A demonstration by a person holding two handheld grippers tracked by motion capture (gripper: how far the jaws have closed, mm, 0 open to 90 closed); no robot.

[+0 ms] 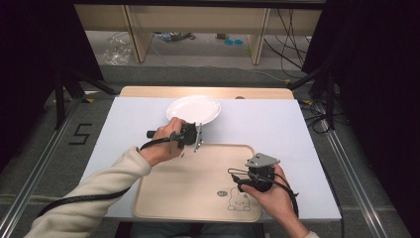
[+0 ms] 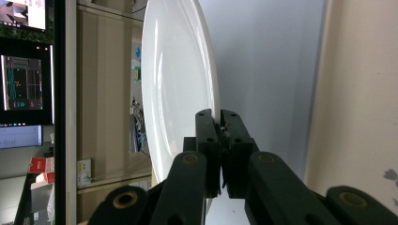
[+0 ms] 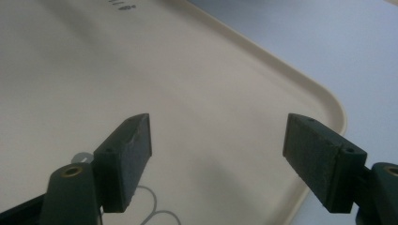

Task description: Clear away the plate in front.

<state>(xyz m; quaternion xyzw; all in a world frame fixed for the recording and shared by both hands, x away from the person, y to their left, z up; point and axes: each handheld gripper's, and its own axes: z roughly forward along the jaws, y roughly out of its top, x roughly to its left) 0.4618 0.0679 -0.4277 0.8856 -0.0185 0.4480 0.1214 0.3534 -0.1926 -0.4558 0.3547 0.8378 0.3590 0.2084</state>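
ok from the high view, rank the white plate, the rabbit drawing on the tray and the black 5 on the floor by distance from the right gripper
1. Rabbit drawing on the beige tray, just left of the right gripper.
2. Round white plate, farther up the table, in the left gripper.
3. Black 5, far left on the floor.

Plate (image 1: pixel 194 109) behind tray (image 1: pixel 195 184) — both on table (image 1: pixel 277 126)

Even overhead light, dark surroundings; soft glare streaks the plate (image 2: pixel 173 93).
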